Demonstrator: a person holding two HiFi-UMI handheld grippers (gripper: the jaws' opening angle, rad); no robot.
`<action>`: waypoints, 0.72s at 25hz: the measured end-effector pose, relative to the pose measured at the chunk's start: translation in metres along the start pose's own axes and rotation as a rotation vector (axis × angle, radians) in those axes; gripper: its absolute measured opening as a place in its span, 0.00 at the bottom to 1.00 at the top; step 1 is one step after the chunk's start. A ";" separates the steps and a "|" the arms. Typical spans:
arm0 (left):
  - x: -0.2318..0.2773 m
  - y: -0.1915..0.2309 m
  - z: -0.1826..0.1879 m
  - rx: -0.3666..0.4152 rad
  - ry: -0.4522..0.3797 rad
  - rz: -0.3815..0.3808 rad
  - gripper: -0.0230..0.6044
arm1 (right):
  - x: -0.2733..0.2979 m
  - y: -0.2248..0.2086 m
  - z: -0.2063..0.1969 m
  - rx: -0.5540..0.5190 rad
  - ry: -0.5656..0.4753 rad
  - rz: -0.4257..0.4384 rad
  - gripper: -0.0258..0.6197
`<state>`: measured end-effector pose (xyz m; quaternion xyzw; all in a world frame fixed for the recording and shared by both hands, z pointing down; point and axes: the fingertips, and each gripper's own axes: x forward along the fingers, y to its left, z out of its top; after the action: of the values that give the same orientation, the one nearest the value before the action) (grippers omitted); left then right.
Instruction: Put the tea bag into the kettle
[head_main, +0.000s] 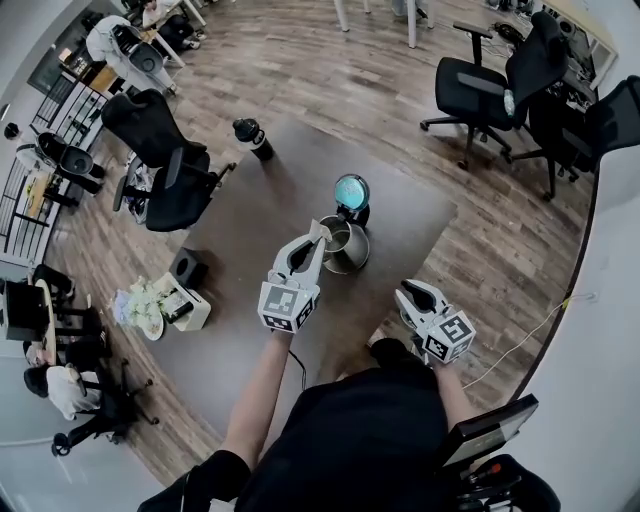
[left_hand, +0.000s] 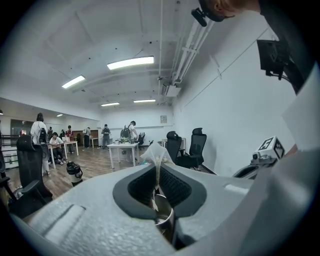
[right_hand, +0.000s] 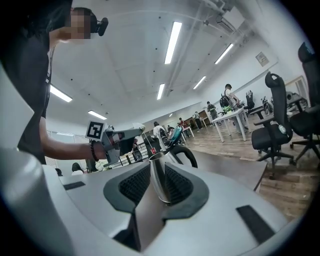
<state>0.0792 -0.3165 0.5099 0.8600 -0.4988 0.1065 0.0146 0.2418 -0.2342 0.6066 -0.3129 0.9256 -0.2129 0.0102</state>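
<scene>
Left hand-held gripper (head_main: 316, 240) is pinched shut on the tea bag (left_hand: 156, 152), at the rim of the open kettle (head_main: 345, 248), mid-desk (head_main: 250, 225). We should centre the bag over the mouth, then release. Right hand-held gripper (head_main: 411, 293) gapes empty by the near edge. Raised lid (head_main: 351, 190) crowds the far side; bottle (head_main: 252, 137) at the far corner is no obstacle.

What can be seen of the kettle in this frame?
The kettle is a shiny, steel-looking pot with a black handle and a round teal lid swung open behind its mouth. It stands upright on the dark table. The tea bag, pinched in the left gripper, hangs at its open rim; contact cannot be told. The open right gripper stands apart.
</scene>
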 end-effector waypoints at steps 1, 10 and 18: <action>0.004 0.001 -0.004 -0.003 0.012 -0.001 0.07 | -0.001 -0.002 0.000 0.004 -0.003 -0.008 0.18; 0.025 0.007 -0.052 -0.037 0.135 -0.006 0.07 | -0.001 -0.015 0.000 0.014 -0.028 -0.041 0.18; 0.034 0.012 -0.080 -0.058 0.257 -0.009 0.07 | -0.002 -0.018 -0.002 0.030 -0.027 -0.052 0.18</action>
<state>0.0718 -0.3406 0.5940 0.8406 -0.4920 0.2014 0.1038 0.2534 -0.2456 0.6158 -0.3396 0.9136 -0.2225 0.0220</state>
